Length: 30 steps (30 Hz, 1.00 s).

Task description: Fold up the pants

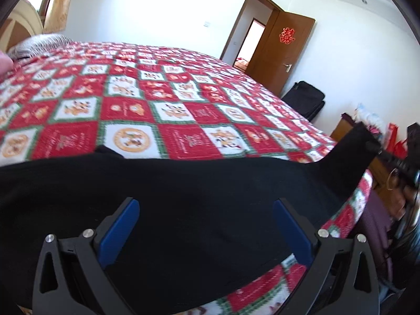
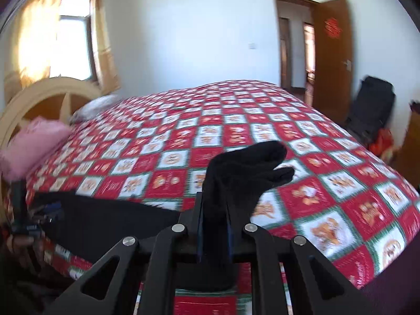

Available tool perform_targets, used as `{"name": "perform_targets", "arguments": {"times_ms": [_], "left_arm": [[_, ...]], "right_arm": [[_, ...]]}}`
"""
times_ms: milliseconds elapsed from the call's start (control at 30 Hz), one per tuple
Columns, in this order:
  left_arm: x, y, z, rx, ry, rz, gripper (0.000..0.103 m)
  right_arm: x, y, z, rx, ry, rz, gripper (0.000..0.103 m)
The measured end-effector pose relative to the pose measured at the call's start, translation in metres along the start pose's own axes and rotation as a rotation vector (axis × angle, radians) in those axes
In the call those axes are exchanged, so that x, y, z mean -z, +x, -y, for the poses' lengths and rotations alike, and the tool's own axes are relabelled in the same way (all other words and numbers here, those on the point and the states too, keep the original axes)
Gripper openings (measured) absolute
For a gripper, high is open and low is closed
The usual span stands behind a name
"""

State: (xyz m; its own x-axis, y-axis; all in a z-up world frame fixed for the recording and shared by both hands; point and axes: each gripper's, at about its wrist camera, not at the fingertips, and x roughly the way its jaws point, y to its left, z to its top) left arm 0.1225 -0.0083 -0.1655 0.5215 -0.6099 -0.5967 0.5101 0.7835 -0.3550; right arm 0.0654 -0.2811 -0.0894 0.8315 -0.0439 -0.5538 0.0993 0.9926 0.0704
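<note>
The right tool (image 2: 214, 232) is clamped on a bunched end of the black pants (image 2: 244, 168), its blue pads pressed to either side of the cloth; the free end sticks up and flops over past the fingertips. It points down at a slant over the near edge of the bed (image 2: 341, 210). From that grip the pants run leftward as a dark band along the bed's near edge toward the left tool (image 2: 50, 215), seen small and blurred in a hand at the left rim.

In the left wrist view, the left tool (image 1: 206, 210) stands with its pads wide apart above the spread pants (image 1: 183, 189), angled down, nothing pinched between them. The cloth rises at far right to the right tool (image 1: 375, 147).

Beyond the pants, the quilted bed lies open up to the pillows (image 2: 36, 141) and headboard (image 2: 52, 92).
</note>
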Motion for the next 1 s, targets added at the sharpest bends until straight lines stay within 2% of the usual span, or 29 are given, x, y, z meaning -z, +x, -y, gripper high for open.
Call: {"name": "perform_targets", "arguments": {"times_ms": [133,267,400,500,567,600,667,733,800,867,900,1000], "left_arm": [[0.002,0.005,0.007,0.03,0.007,-0.008,0.103],[0.0,0.014,0.015,0.054,0.02,-0.03,0.103],[-0.005,0.027,0.029,0.073,0.048,-0.059,0.103],[-0.008,0.04,0.042,0.087,0.068,-0.089,0.103],[-0.011,0.05,0.05,0.109,0.068,-0.119,0.103],[-0.012,0.056,0.055,0.127,0.069,-0.136,0.103],[-0.012,0.063,0.064,0.153,0.077,-0.165,0.103],[-0.012,0.07,0.075,0.171,0.092,-0.186,0.103],[-0.013,0.078,0.088,0.191,0.104,-0.205,0.103],[-0.014,0.086,0.102,0.221,0.111,-0.227,0.096],[-0.016,0.091,0.107,0.232,0.115,-0.239,0.089],[-0.017,0.105,0.131,0.23,0.163,-0.266,0.08]], "right_arm": [[0.016,0.032,-0.049,-0.06,-0.106,-0.057,0.014],[0.046,0.07,-0.083,-0.127,-0.169,-0.16,0.014],[0.072,0.094,-0.096,-0.151,-0.202,-0.24,0.014],[0.078,0.1,-0.094,-0.171,-0.193,-0.267,0.017],[0.079,0.098,-0.093,-0.213,-0.194,-0.299,0.038],[0.078,0.094,-0.093,-0.246,-0.198,-0.309,0.043],[0.075,0.081,-0.087,-0.3,-0.197,-0.291,0.045],[0.07,0.068,-0.076,-0.312,-0.187,-0.256,0.046],[0.064,0.057,-0.057,-0.287,-0.155,-0.194,0.046],[0.059,0.054,-0.031,-0.251,-0.079,-0.144,0.047],[0.059,0.054,-0.019,-0.229,-0.032,-0.127,0.048],[0.06,0.059,0.015,-0.154,0.135,-0.082,0.049]]}}
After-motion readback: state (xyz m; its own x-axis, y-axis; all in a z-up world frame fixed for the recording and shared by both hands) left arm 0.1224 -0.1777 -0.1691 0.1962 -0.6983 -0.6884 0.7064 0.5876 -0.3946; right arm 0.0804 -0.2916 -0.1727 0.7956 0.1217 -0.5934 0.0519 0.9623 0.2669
